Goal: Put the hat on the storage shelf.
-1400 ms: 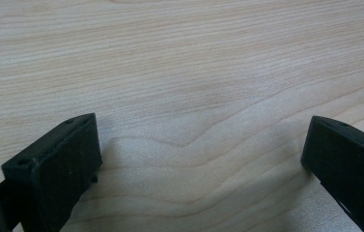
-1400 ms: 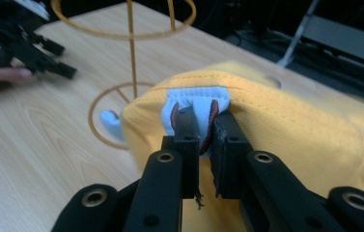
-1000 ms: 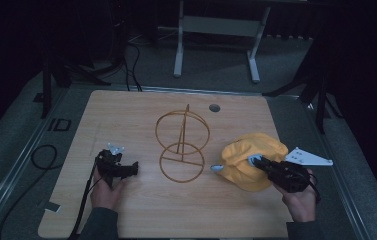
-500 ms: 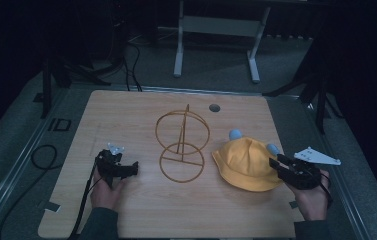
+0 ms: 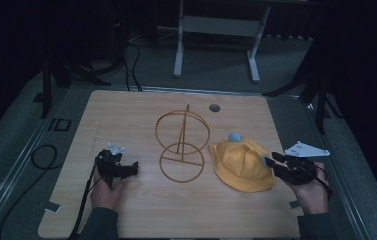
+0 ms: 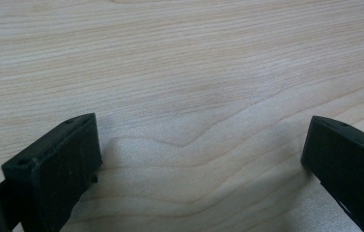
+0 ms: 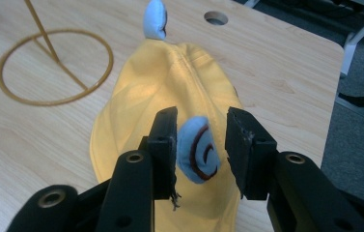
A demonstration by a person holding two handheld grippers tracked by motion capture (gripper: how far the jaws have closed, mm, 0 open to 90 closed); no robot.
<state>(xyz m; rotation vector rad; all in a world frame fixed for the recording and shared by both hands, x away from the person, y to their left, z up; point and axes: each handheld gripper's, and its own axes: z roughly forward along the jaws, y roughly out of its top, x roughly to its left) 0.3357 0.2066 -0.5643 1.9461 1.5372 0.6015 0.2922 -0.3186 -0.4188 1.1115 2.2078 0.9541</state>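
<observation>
Yellow hat [image 5: 242, 163] lies flat on the desk [image 5: 126, 115], right of the wire stand [image 5: 182, 145]. Right tool [image 7: 200, 140] jaws have just been closing around the hat's blue ear patch [image 7: 197, 150], gap on one side, not clamped. Left tool [image 6: 199, 159] released, jaws wide over bare desk.
</observation>
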